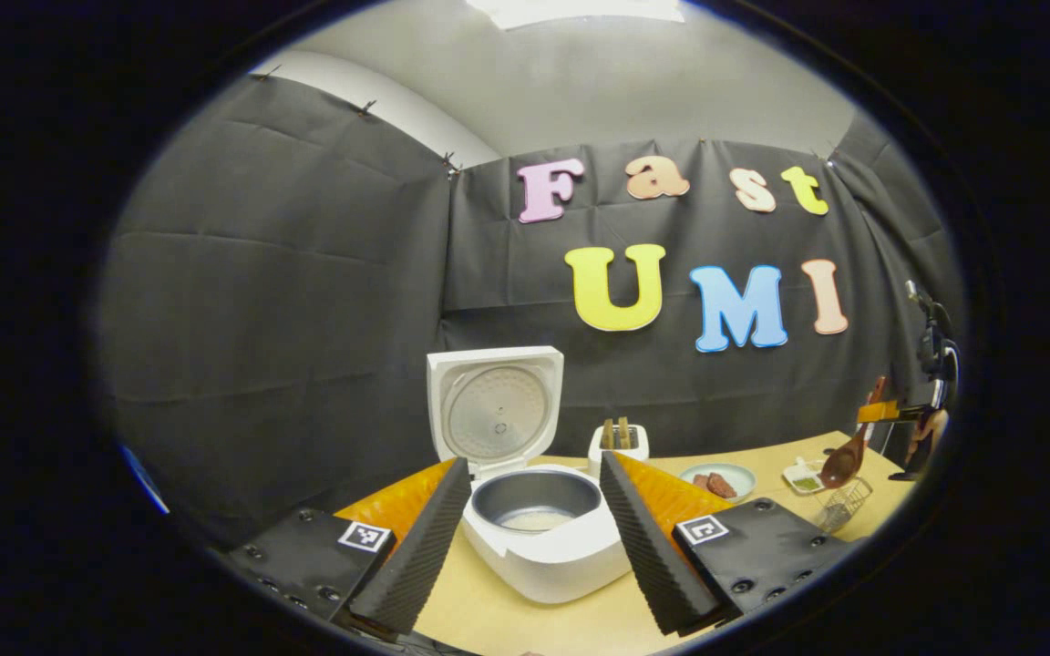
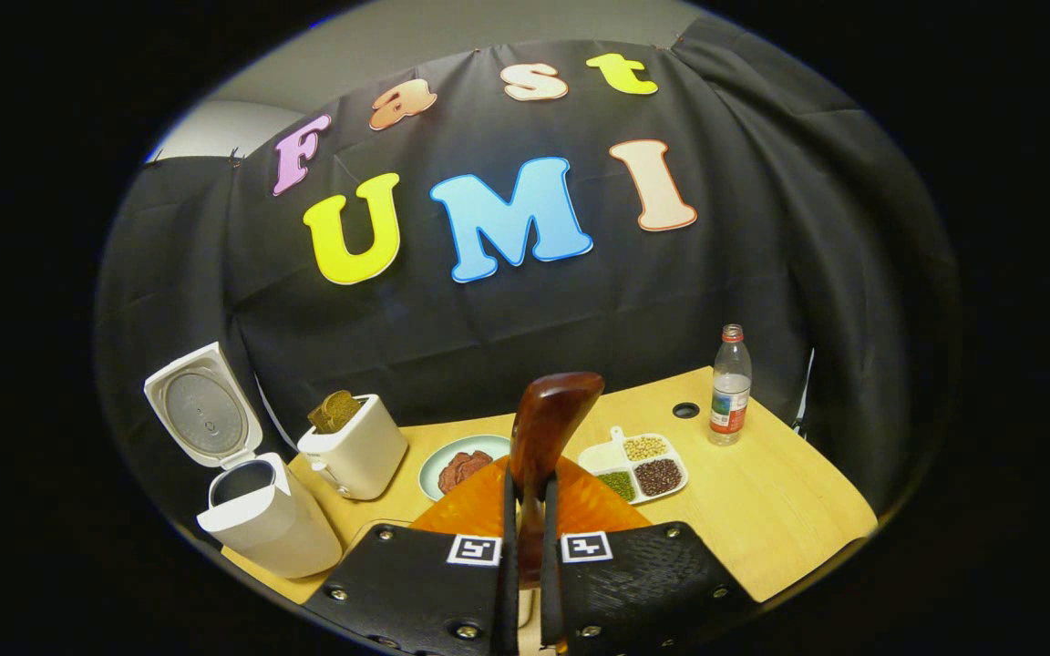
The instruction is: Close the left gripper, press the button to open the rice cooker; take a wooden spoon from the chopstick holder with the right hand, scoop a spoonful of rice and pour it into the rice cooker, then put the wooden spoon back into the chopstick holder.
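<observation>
The white rice cooker (image 1: 543, 547) stands open on the table with its lid (image 1: 496, 410) raised, and a little rice lies in the grey inner pot (image 1: 534, 506). My left gripper (image 1: 534, 469) is open, its fingers spread to either side of the cooker, short of it. Far right, my right gripper (image 1: 899, 415) holds the brown wooden spoon (image 1: 844, 460) above the wire chopstick holder (image 1: 844, 503). In the right gripper view, my right gripper (image 2: 530, 492) is shut on the spoon's handle, with the spoon bowl (image 2: 550, 415) pointing up. The rice cooker (image 2: 261, 515) sits at the left.
A white toaster (image 2: 354, 448) with bread stands beside the cooker. A plate of meat (image 2: 459, 466), a divided tray of grains (image 2: 639, 465) and a water bottle (image 2: 730, 383) lie along the wooden table (image 2: 780, 510). The booth's black cloth wall backs the table.
</observation>
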